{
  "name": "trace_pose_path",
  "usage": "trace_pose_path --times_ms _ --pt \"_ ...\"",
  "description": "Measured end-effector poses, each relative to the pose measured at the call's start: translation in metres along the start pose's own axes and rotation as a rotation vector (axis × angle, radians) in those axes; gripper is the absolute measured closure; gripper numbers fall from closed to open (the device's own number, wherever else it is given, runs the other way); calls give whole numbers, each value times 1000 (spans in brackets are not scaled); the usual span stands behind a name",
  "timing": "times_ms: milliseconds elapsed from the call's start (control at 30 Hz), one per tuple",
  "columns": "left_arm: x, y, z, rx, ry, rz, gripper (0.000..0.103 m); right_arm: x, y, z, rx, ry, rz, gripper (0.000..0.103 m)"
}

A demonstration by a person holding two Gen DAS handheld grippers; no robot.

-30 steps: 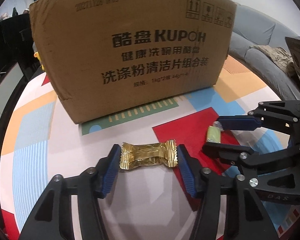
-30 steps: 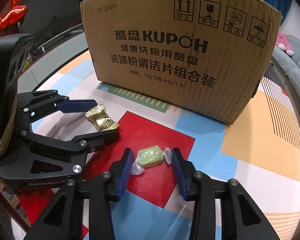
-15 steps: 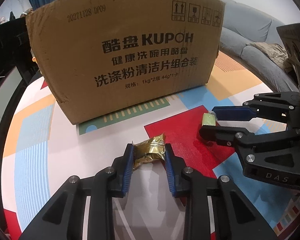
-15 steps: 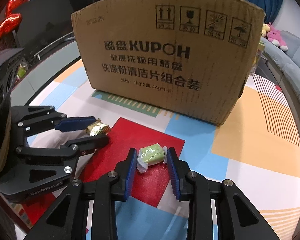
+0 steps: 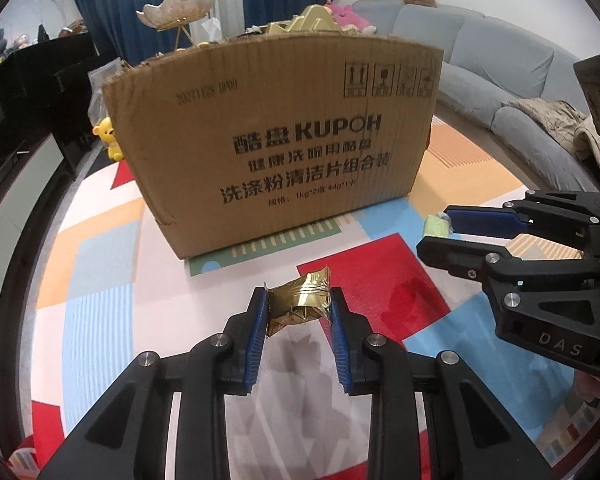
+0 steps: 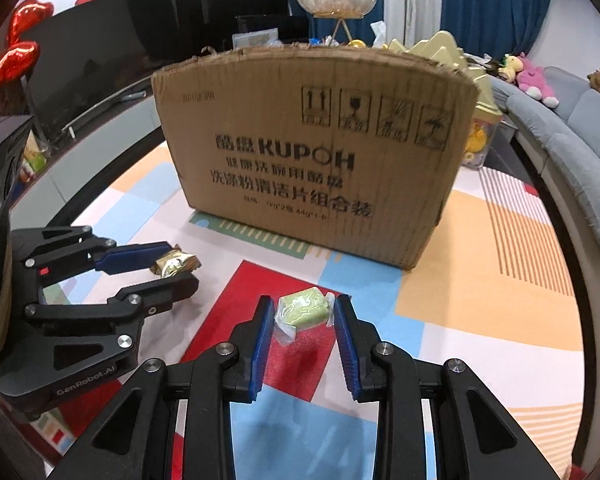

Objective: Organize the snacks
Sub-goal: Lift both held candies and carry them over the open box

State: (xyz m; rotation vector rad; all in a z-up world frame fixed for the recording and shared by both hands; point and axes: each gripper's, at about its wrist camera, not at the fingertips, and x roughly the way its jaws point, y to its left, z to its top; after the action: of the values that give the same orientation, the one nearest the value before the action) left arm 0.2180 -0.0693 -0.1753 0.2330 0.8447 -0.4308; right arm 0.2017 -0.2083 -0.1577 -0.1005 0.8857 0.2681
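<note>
My left gripper [image 5: 299, 304] is shut on a gold-wrapped candy [image 5: 298, 304], lifted off the colourful mat. Seen from the right wrist, that left gripper [image 6: 180, 266] holds the gold candy [image 6: 176, 263] at the left. My right gripper [image 6: 303, 312] is shut on a green candy in a clear wrapper [image 6: 302, 312], also raised above the red patch. From the left wrist, the right gripper [image 5: 440, 232] shows the green candy [image 5: 436, 227] at its tips. A brown cardboard box [image 5: 276, 140] with printed text stands just beyond both grippers, gold packets showing over its open top.
The colourful mat [image 5: 100, 264] covers the floor. A grey sofa [image 5: 500, 80] curves along the right. A dark cabinet [image 6: 100, 52] and a red balloon [image 6: 16, 52] sit at the left. A shell-shaped dish on a stand [image 6: 336, 0] rises behind the box.
Both grippers closed on their candies, gold at the left and green at the right, then lifted them off the mat. The box top has come into view.
</note>
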Motion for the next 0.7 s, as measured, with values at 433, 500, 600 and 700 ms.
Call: trace_pose_path --times_ms 433,500,600,700 --pt "-45 -3 5 -62 -44 41 73 -40 2 12 25 -65 -40 71" --pt "-52 -5 6 -65 -53 53 73 -45 4 12 24 -75 -46 71" --pt "-62 -5 8 -75 -66 65 73 -55 6 14 24 -89 -59 71" --pt "-69 -4 12 -95 -77 84 73 -64 9 16 26 -105 -75 71"
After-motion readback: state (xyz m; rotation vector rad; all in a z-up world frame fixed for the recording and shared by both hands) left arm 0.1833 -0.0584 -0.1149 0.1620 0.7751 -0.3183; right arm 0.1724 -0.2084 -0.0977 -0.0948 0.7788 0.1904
